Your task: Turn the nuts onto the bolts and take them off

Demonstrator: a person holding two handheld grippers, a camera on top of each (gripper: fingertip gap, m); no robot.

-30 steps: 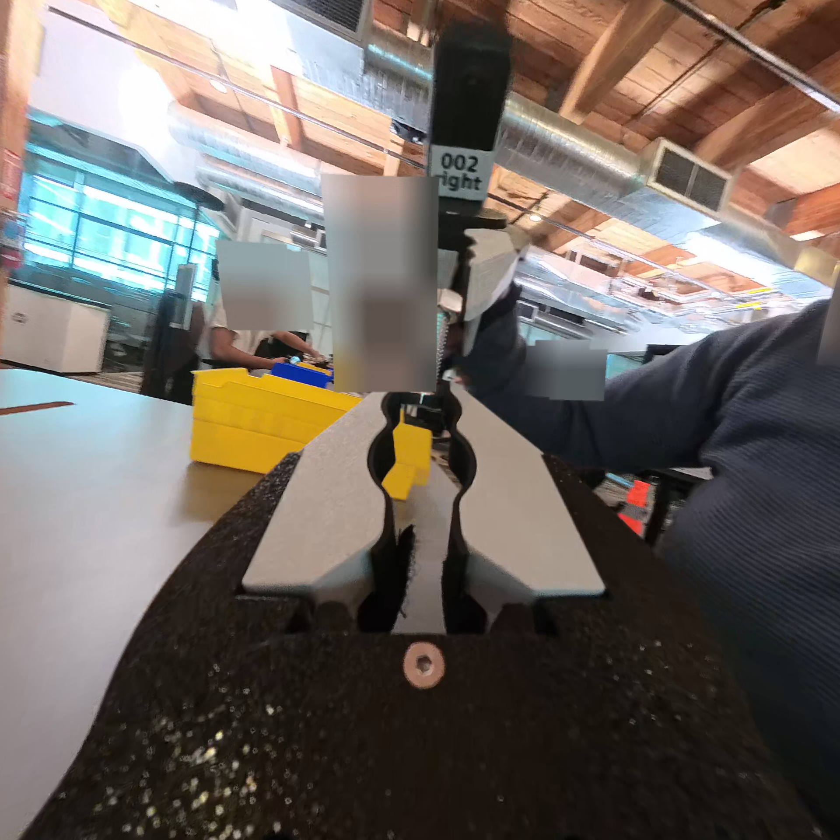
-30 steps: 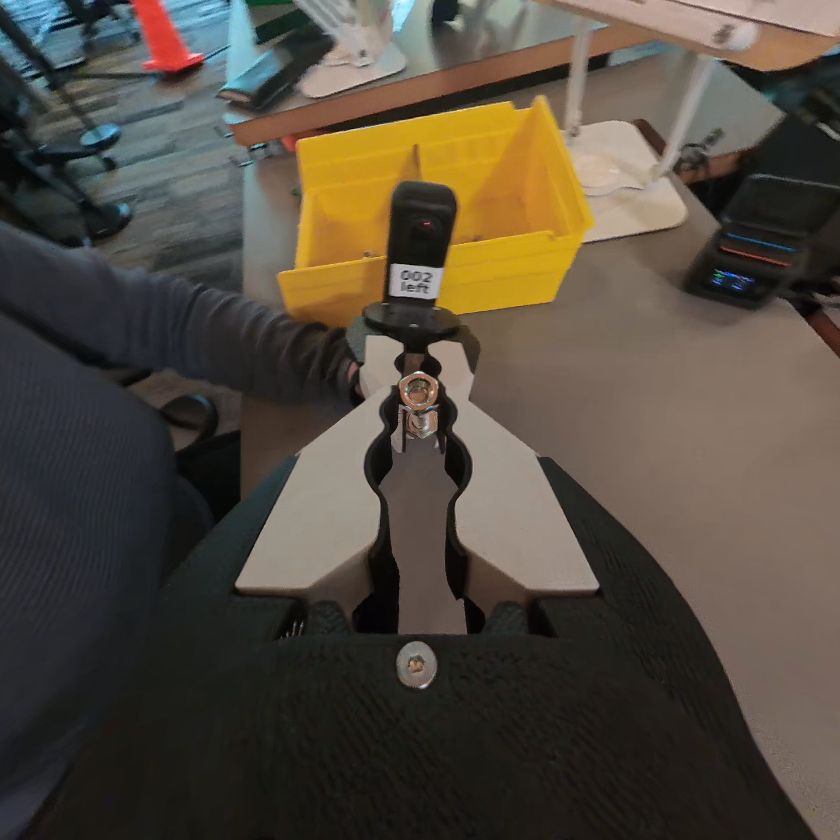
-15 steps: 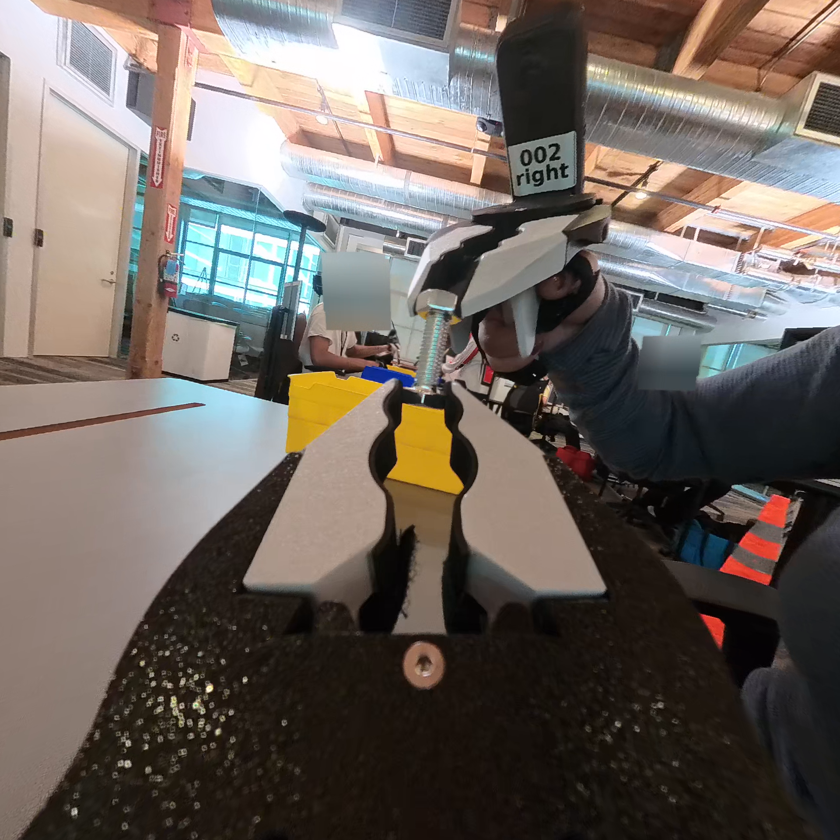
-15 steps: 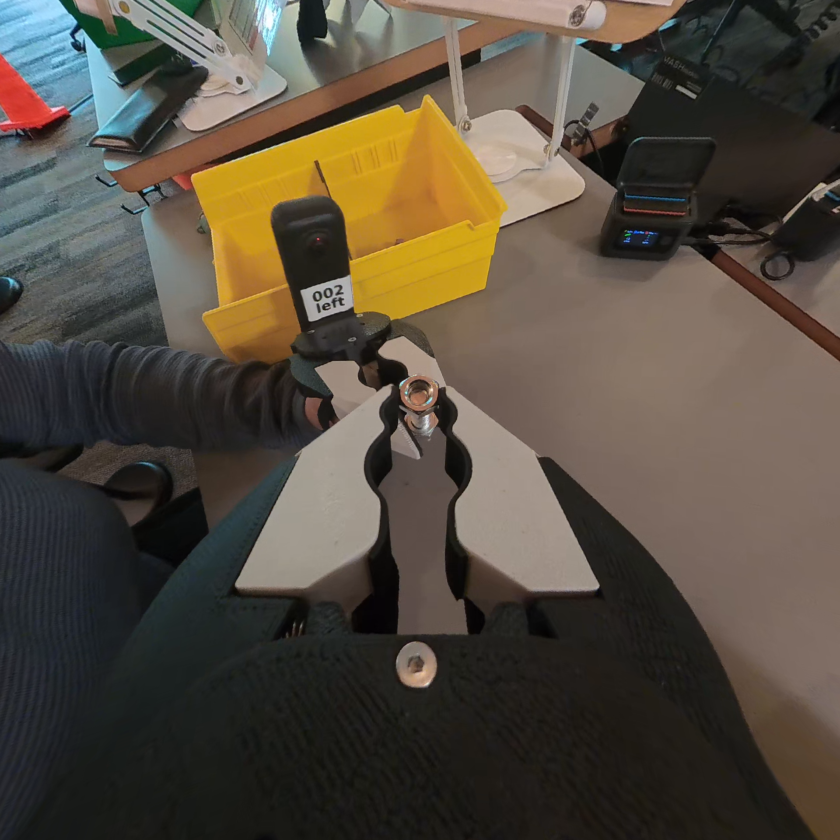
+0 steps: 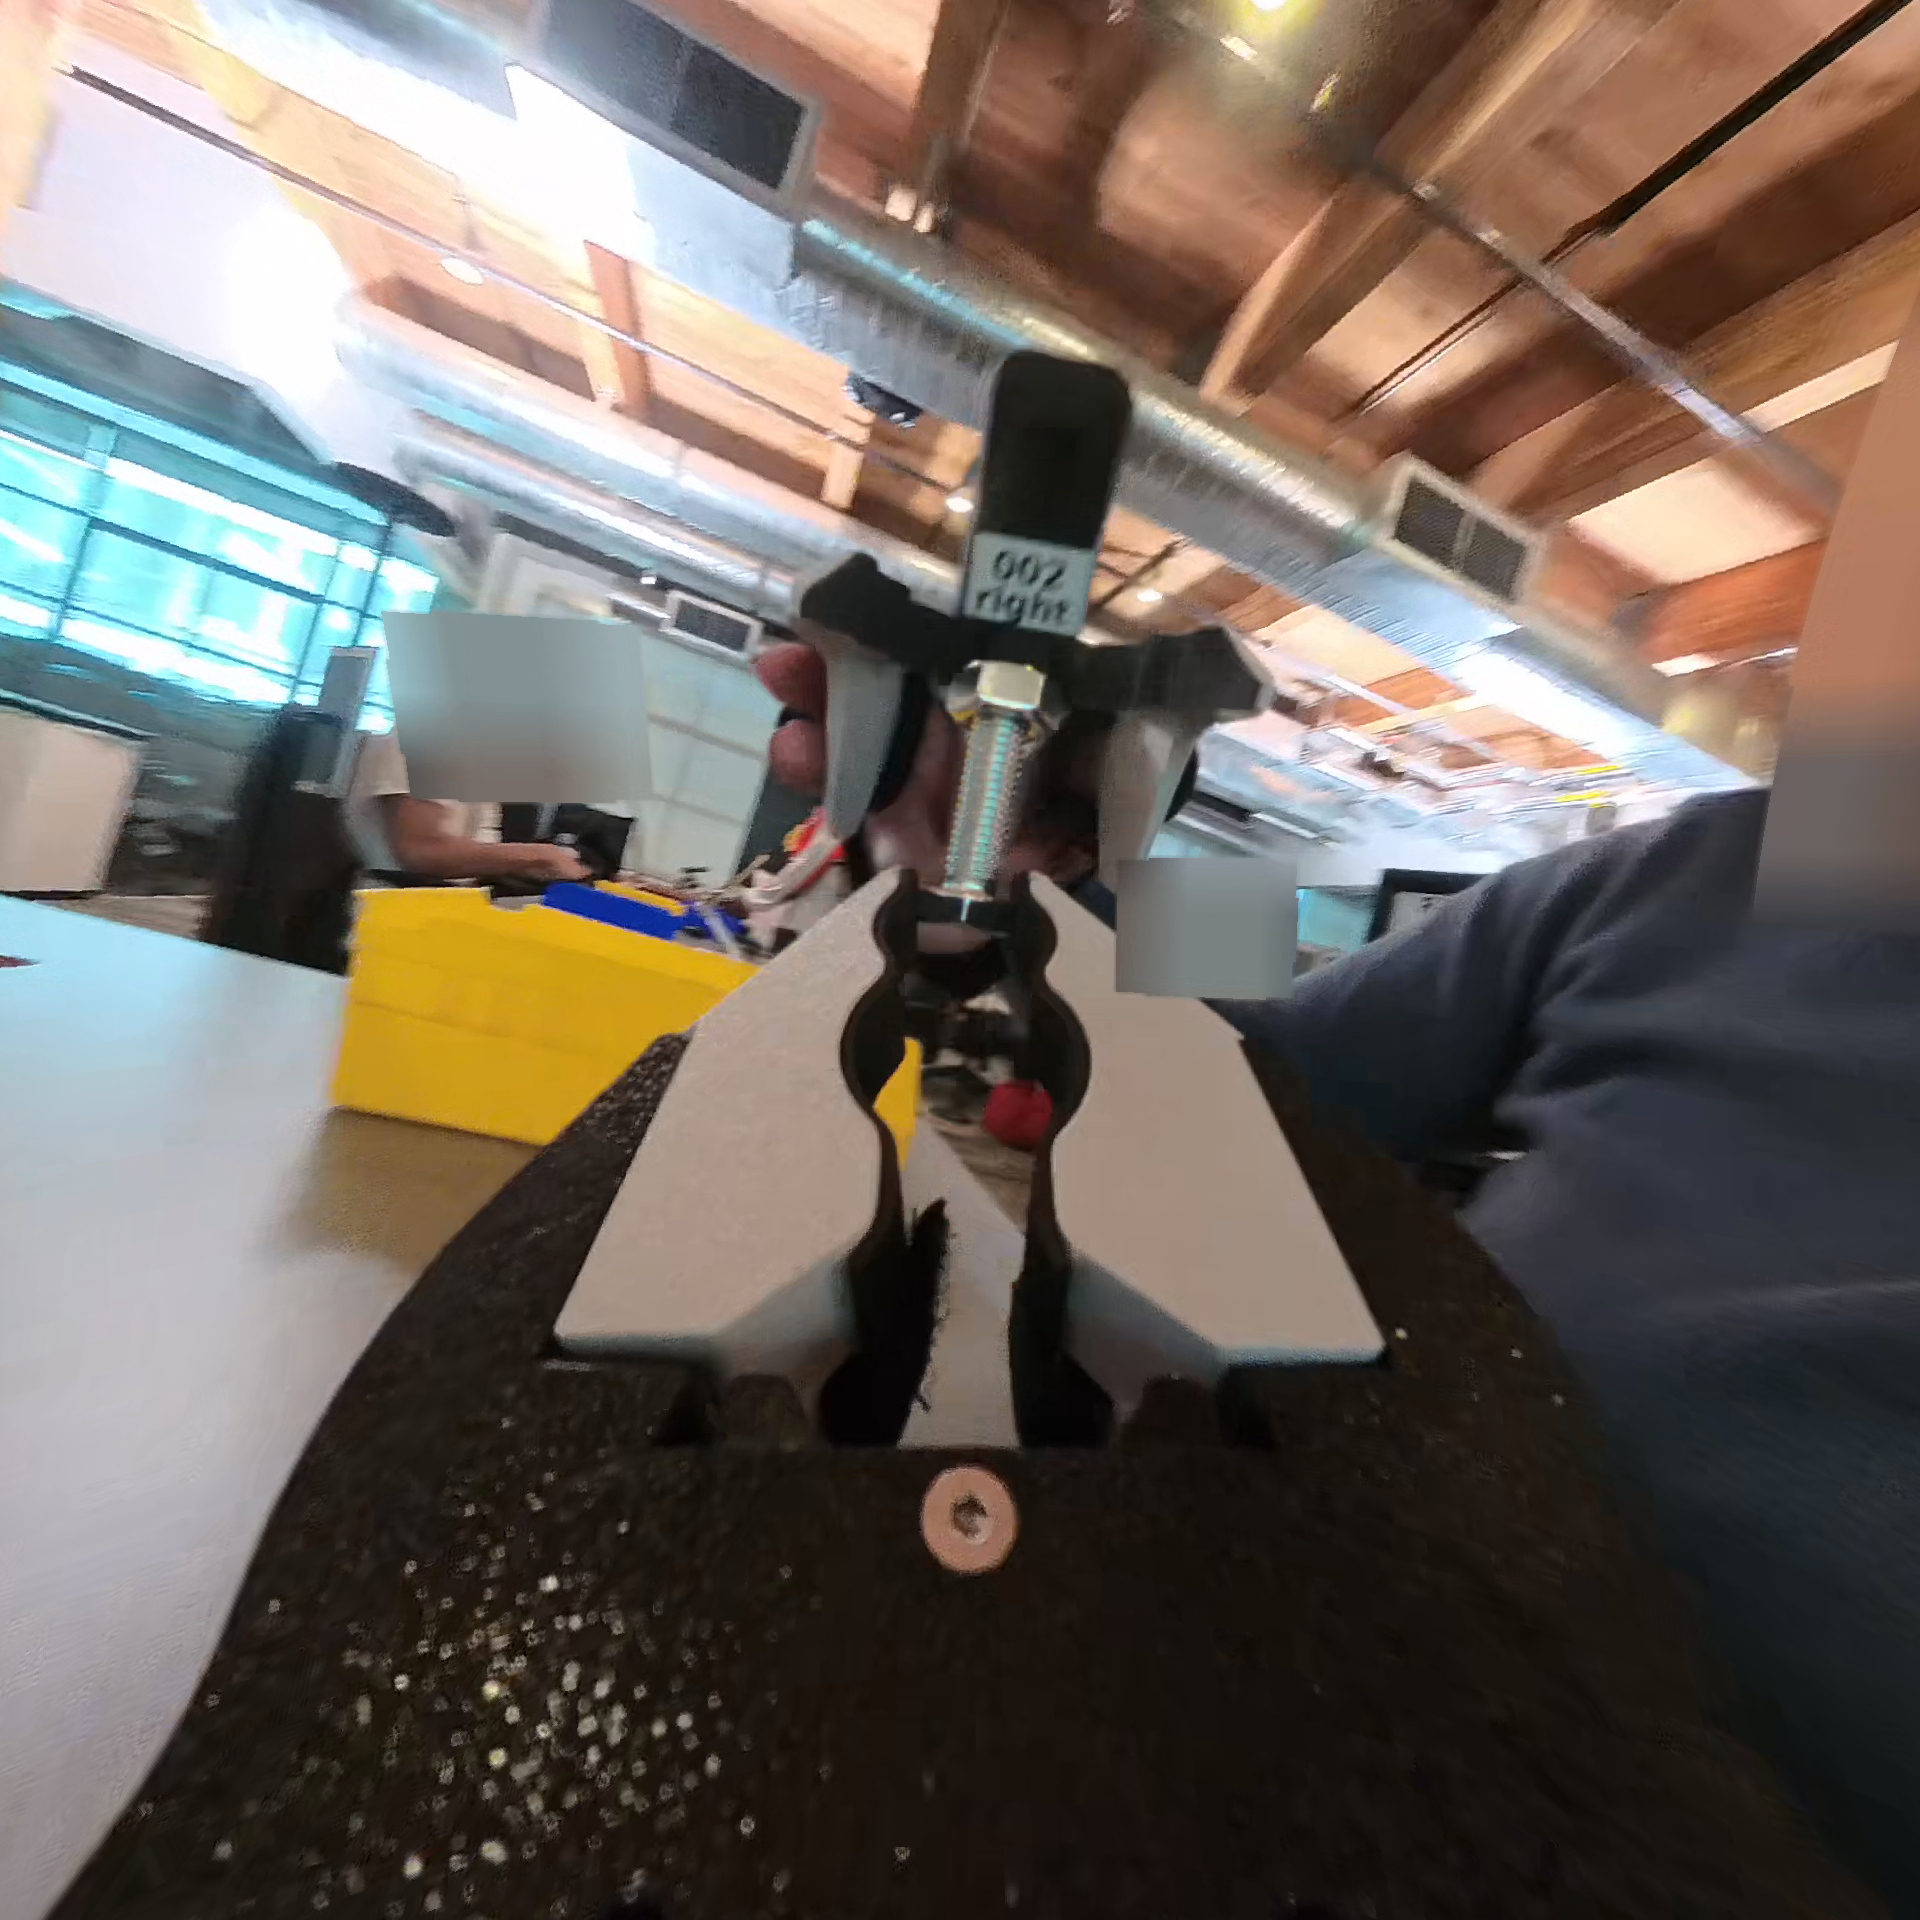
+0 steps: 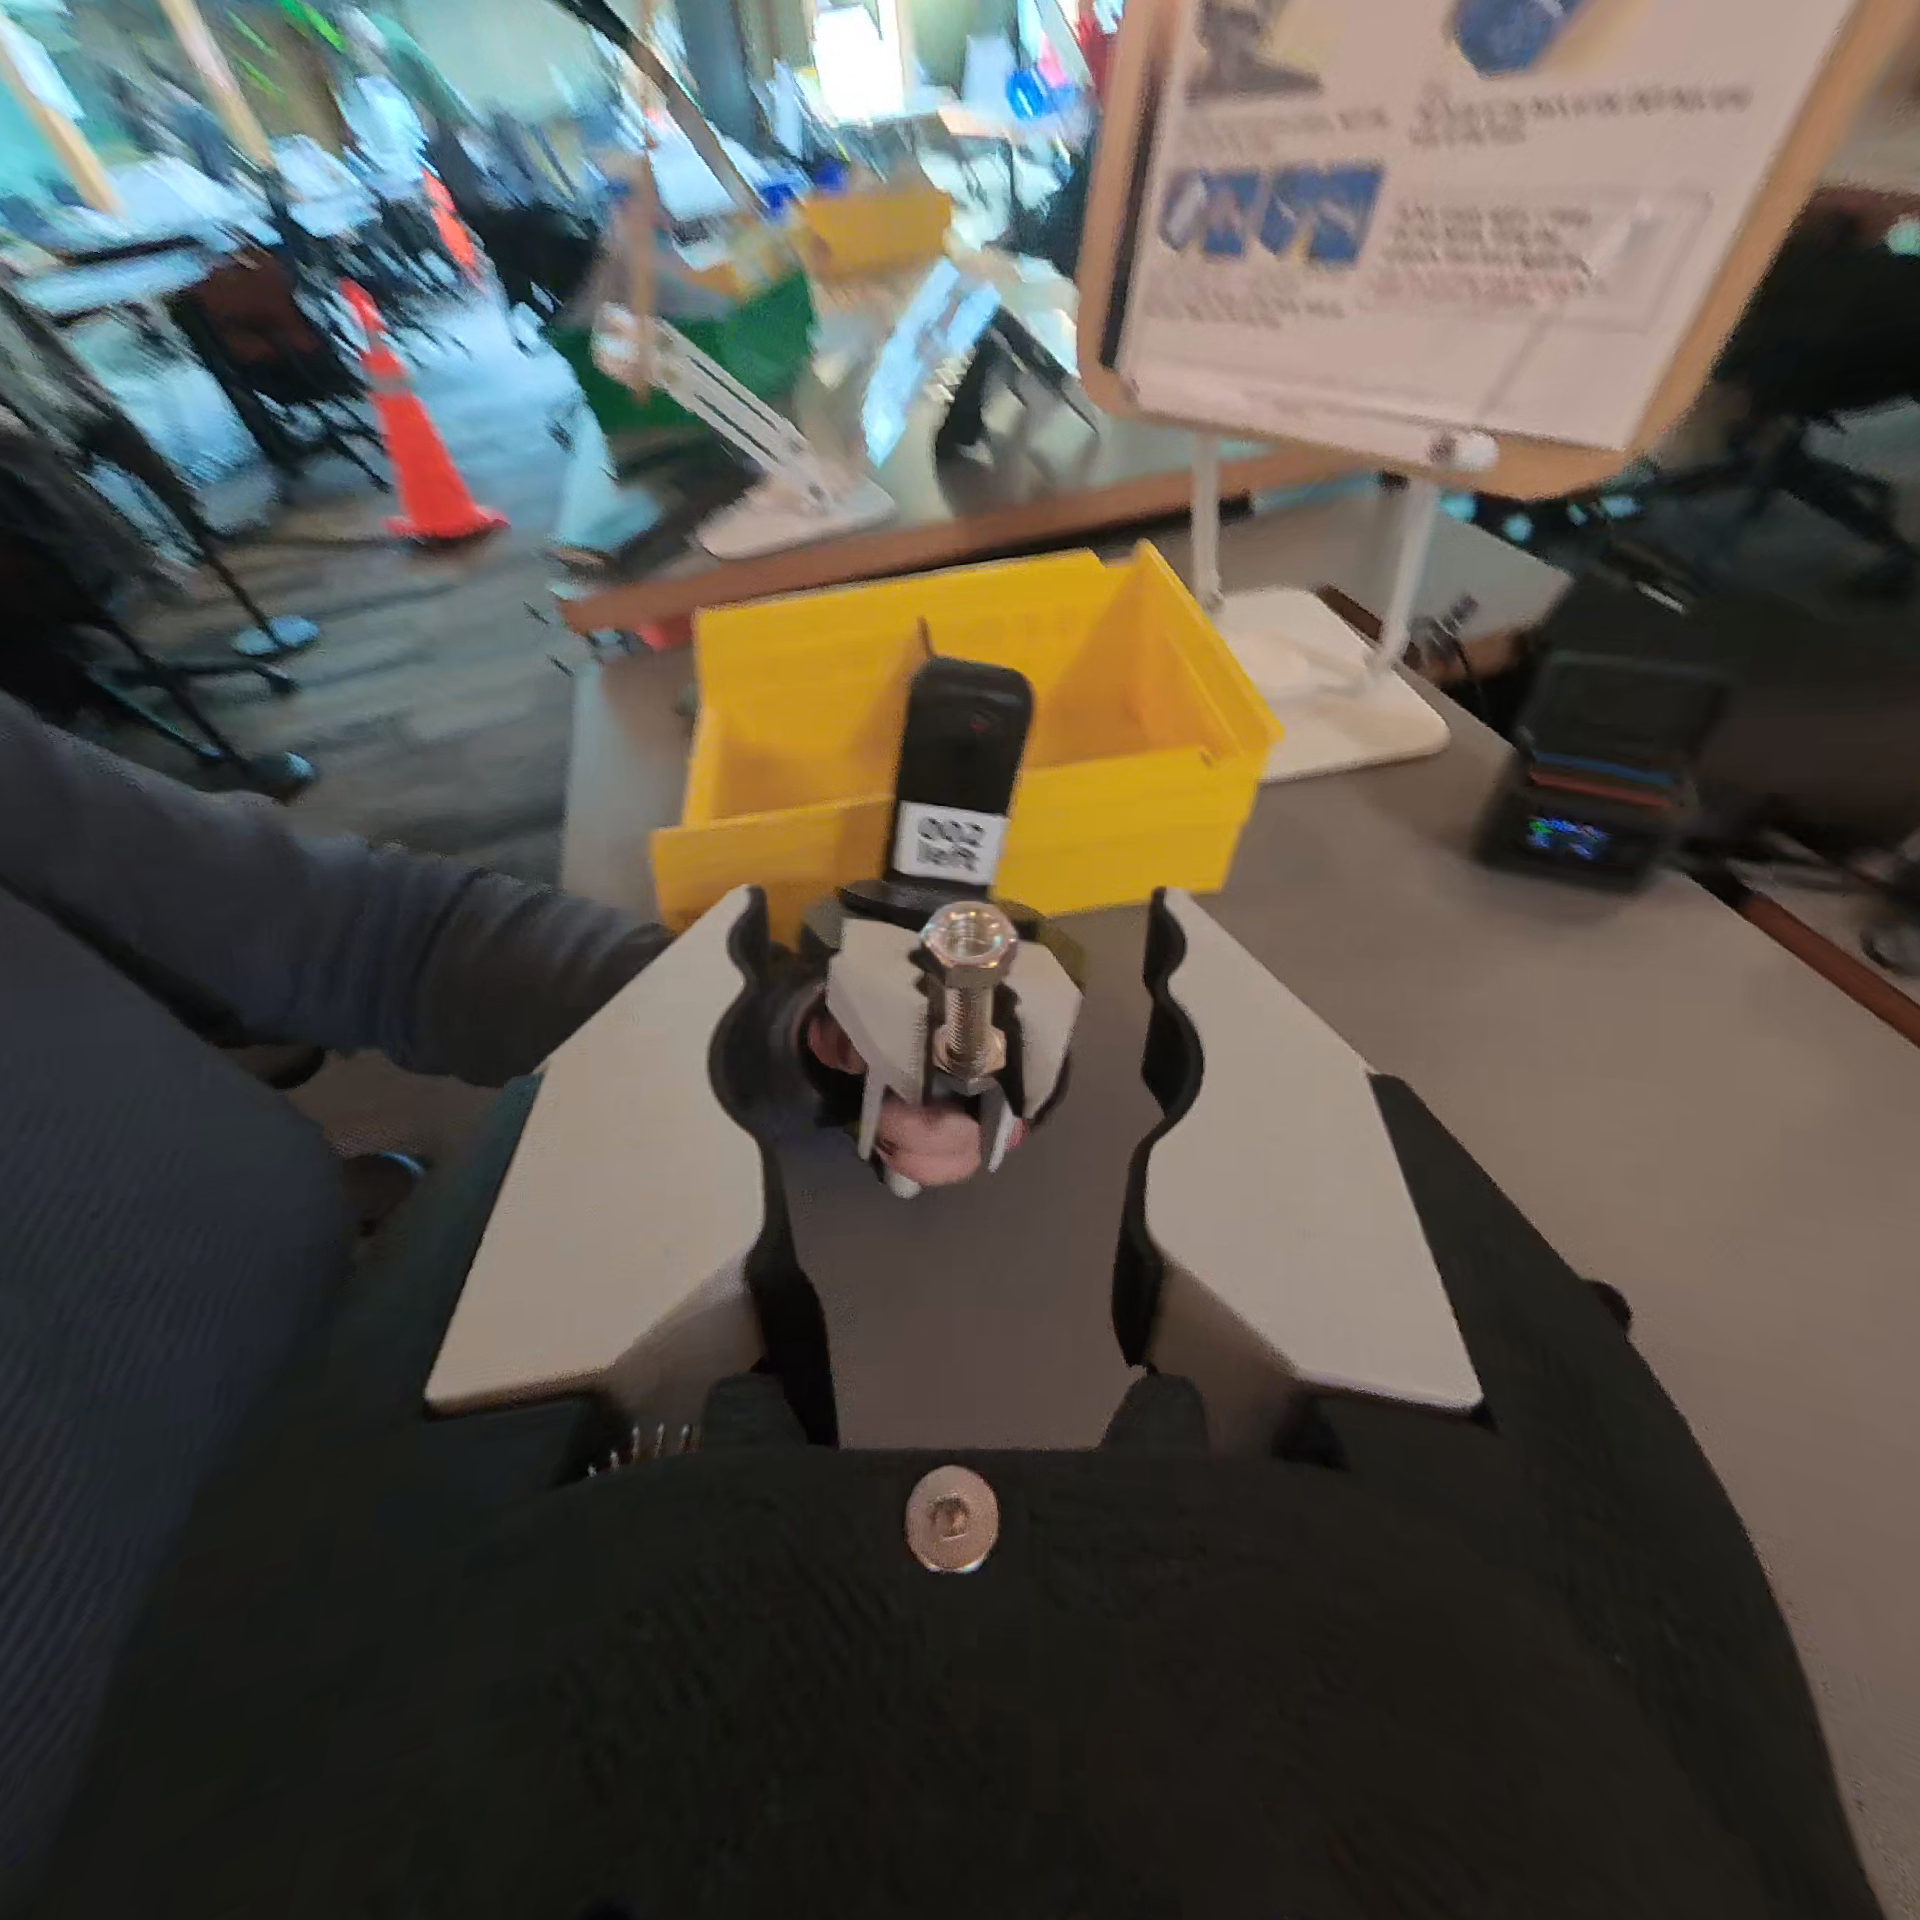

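The nut [image 6: 966,932] sits at the free end of the bolt [image 6: 961,1013], and it is on its own now. Half a second ago the right gripper [image 6: 956,904] was pinched on it; now those tongs stand wide apart, one on either side of the nut and touching neither it nor the threads. Nearest to us in the left wrist view, the left gripper [image 5: 966,894] is as it was, tongs together and clamped on the hex at the bolt's lower end, which we take to be the head, so the bolt stands upright out of its tips in mid-air above the table [image 6: 1558,1091]. We read the release as a re-grip between turns – the wrist has run out of twist and needs a fresh bite – rather than the end of the job, since the nut is only at the tip of the thread and a long bare stretch lies below it. Whether it is going on or coming off we cannot tell. Behind, the yellow bin [image 6: 1143,821] waits on the table.
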